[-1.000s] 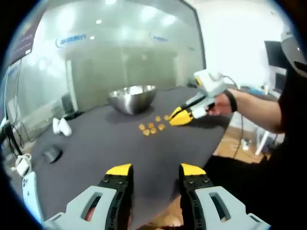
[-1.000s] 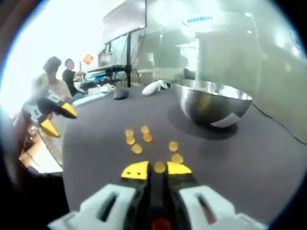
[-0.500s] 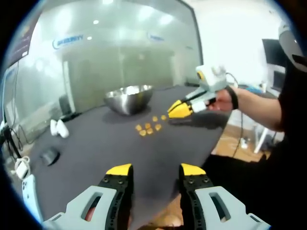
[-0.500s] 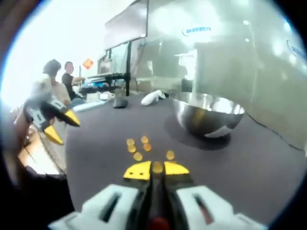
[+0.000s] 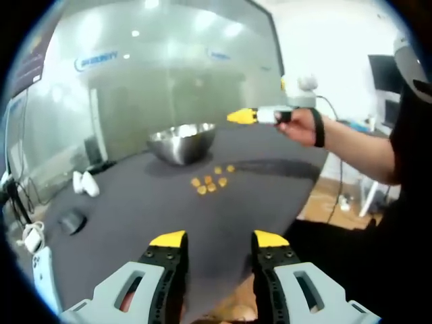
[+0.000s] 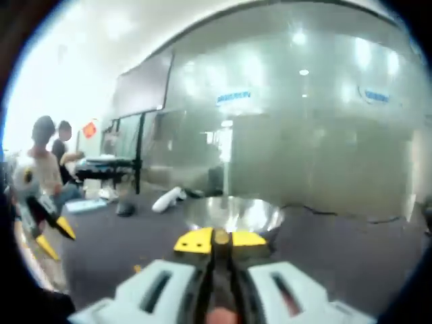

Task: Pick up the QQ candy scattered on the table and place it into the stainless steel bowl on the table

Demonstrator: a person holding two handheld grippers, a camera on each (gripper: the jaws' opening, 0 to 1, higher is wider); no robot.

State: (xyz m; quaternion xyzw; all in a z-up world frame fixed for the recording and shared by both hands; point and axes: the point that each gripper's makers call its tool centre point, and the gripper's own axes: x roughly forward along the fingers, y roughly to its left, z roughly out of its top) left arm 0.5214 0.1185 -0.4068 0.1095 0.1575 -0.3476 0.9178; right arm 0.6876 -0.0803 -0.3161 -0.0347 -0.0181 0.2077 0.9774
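Right gripper (image 6: 212, 237) has lifted off the dark table (image 5: 135, 202), jaws pinching one orange QQ candy (image 6: 220, 236), heading for shiny stainless steel bowl (image 6: 233, 214); left gripper (image 5: 219, 240) idles, jaws apart.

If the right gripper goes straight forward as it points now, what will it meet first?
Probably the stainless steel bowl, directly beyond the right gripper, which is shut on a QQ candy; depth is unclear.

I can make out blue lettering on the glass wall (image 5: 155, 74) behind the tabletop, in two or three spots, but it is too blurred to read. A small red sign (image 6: 89, 129) hangs at the far left; its characters are illegible.
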